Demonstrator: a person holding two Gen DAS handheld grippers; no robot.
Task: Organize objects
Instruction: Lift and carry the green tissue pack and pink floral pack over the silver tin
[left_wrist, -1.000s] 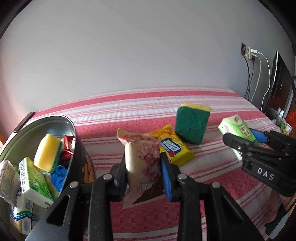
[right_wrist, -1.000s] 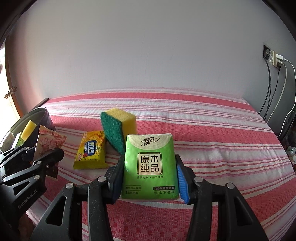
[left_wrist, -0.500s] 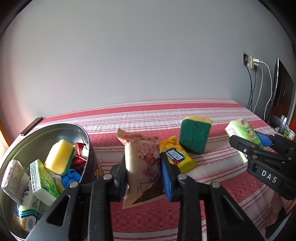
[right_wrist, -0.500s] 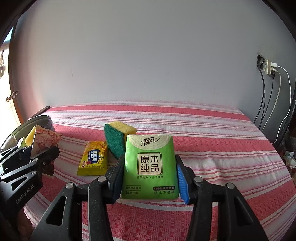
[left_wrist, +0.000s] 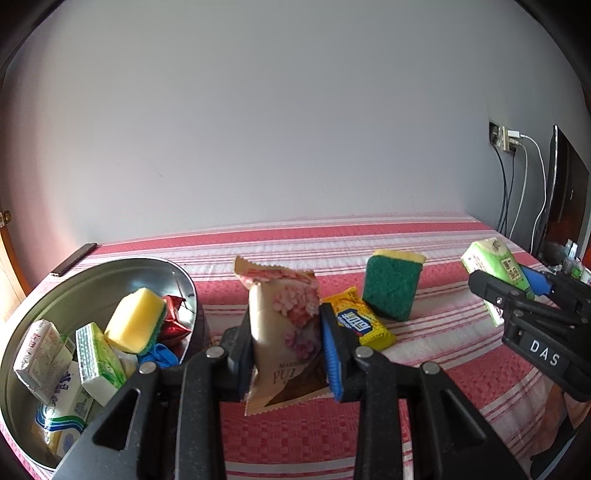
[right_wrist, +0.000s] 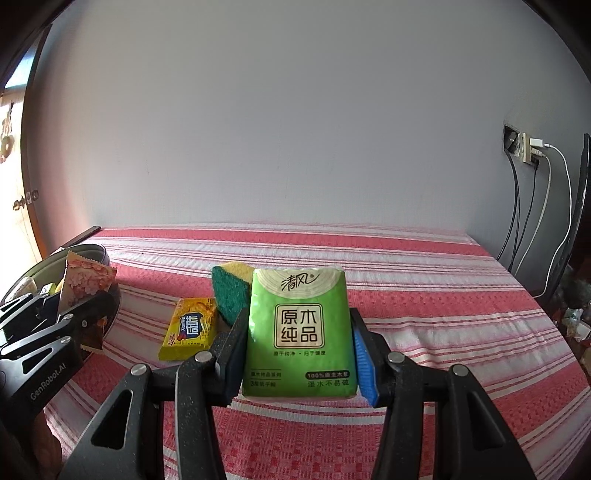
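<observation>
My left gripper is shut on a beige snack packet with pink flowers, held upright above the red striped cloth. My right gripper is shut on a green tissue pack, also lifted off the cloth. In the left wrist view the right gripper and the tissue pack show at the far right. On the cloth between the grippers lie a yellow snack packet and a green-and-yellow sponge standing on edge. A round metal tin sits to the left.
The tin holds a yellow sponge, tissue packs, a red wrapper and something blue. A dark phone lies at the cloth's far left edge. A wall socket with cables and a dark screen stand at the right.
Both views have tipped upward: the cloth and objects sit lower in frame and more wall shows. More of the tin's inside is in view. Both grips are unchanged.
</observation>
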